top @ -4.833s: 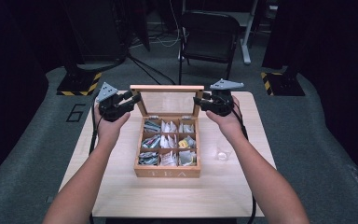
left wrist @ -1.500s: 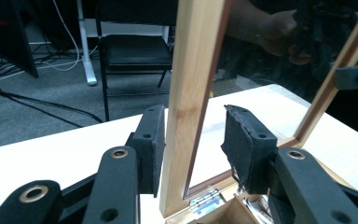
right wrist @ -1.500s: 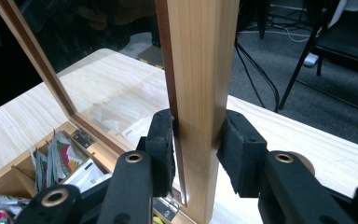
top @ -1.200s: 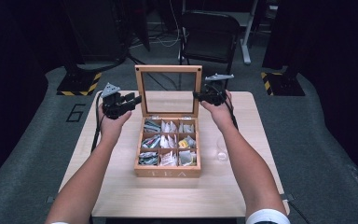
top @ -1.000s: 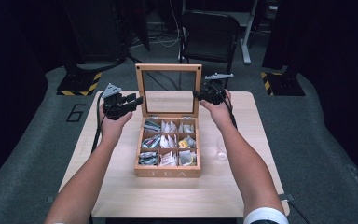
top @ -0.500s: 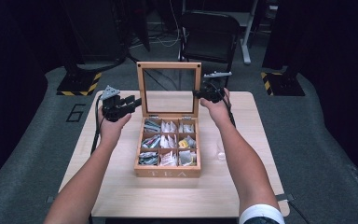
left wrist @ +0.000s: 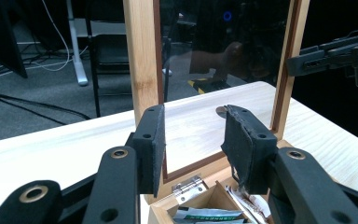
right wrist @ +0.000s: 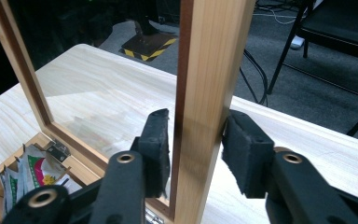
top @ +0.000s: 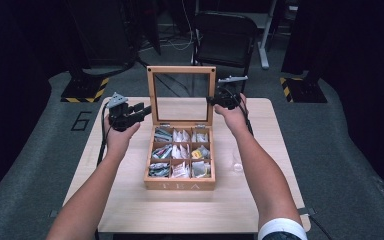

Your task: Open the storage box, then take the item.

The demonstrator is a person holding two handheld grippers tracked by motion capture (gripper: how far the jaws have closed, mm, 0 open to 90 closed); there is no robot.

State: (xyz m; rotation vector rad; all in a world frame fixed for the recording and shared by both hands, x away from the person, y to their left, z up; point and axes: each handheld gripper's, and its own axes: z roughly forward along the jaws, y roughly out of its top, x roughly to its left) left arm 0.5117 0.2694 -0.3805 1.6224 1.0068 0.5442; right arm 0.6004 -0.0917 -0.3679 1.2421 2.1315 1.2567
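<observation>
A wooden tea box (top: 180, 185) sits mid-table, its compartments holding several tea bags (top: 180, 152). Its glass-paned lid (top: 181, 70) stands upright at the back. My right gripper (top: 212, 100) straddles the lid's right stile (right wrist: 209, 60). Its jaws have just been opening, with the stile still between the pads (right wrist: 156, 140) and a thin gap on the glass side. My left gripper (top: 143, 109) hovers by the lid's left stile (left wrist: 140, 56). In the left gripper view its jaws (left wrist: 193, 140) stand apart with nothing between them.
A small clear glass object (top: 237, 165) lies on the light wood table (top: 130, 210), right of the box. A black chair (top: 225, 40) stands beyond the far edge. The floor around is dark carpet with cables and yellow-striped bases.
The lid has swung from nearly flat up to upright, with the right gripper rising alongside it. Over the last second it tipped slightly further back. The left gripper stayed put.
</observation>
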